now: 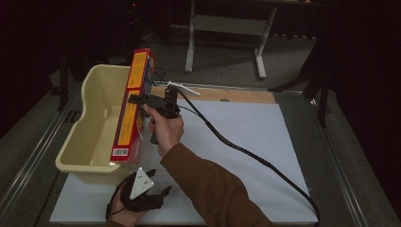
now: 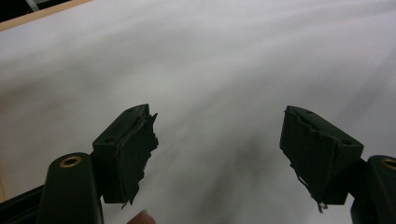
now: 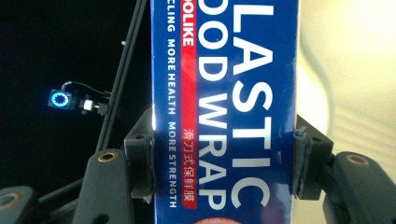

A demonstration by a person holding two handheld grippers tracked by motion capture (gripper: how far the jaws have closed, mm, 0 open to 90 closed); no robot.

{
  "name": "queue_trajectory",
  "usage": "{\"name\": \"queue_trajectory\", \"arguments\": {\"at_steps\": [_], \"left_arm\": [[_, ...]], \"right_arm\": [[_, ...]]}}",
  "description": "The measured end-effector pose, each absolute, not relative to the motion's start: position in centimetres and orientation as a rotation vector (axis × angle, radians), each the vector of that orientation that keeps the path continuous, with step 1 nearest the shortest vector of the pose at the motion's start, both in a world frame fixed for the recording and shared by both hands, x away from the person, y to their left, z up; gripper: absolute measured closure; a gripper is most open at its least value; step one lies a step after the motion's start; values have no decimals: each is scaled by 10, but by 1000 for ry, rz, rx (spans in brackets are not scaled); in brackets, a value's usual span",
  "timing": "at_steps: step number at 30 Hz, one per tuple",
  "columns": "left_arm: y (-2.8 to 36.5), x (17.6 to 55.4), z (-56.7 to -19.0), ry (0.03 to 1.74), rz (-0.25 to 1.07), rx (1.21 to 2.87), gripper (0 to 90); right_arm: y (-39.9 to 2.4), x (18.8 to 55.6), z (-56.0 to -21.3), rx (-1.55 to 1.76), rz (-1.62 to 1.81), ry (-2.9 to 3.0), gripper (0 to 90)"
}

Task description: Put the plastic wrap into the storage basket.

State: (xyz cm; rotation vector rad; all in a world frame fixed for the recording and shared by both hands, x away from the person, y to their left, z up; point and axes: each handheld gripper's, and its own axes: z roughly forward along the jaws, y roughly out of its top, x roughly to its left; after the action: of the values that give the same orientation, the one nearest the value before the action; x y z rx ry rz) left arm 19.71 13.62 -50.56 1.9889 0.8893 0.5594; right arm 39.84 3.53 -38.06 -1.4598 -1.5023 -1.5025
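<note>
Clamped between the jaws of the right gripper [image 3: 223,158] was a long plastic wrap box [image 1: 134,106], its blue face pressed by both pads [image 3: 145,161] in the right gripper view. From the high view, the box was held steeply on end, tilted, with its lower end over the near right corner of a cream plastic tub [image 1: 94,123] and its upper end raised above the tub's right wall. A black cable [image 1: 246,151] was trailed from this gripper across the white sheet [image 1: 236,142] on the table. Nearer the table's front edge, the left gripper [image 2: 218,149] was held low over the sheet, its jaws set wide apart with nothing between them.
</note>
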Motion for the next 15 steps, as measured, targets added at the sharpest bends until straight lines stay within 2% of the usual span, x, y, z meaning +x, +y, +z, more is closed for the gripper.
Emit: {"name": "queue_trajectory", "arguments": {"at_steps": [15], "left_arm": [[138,195,-504,890,564,1977,257]], "right_arm": [[54,402,-386,-1487,-1462,-1485,394]]}}
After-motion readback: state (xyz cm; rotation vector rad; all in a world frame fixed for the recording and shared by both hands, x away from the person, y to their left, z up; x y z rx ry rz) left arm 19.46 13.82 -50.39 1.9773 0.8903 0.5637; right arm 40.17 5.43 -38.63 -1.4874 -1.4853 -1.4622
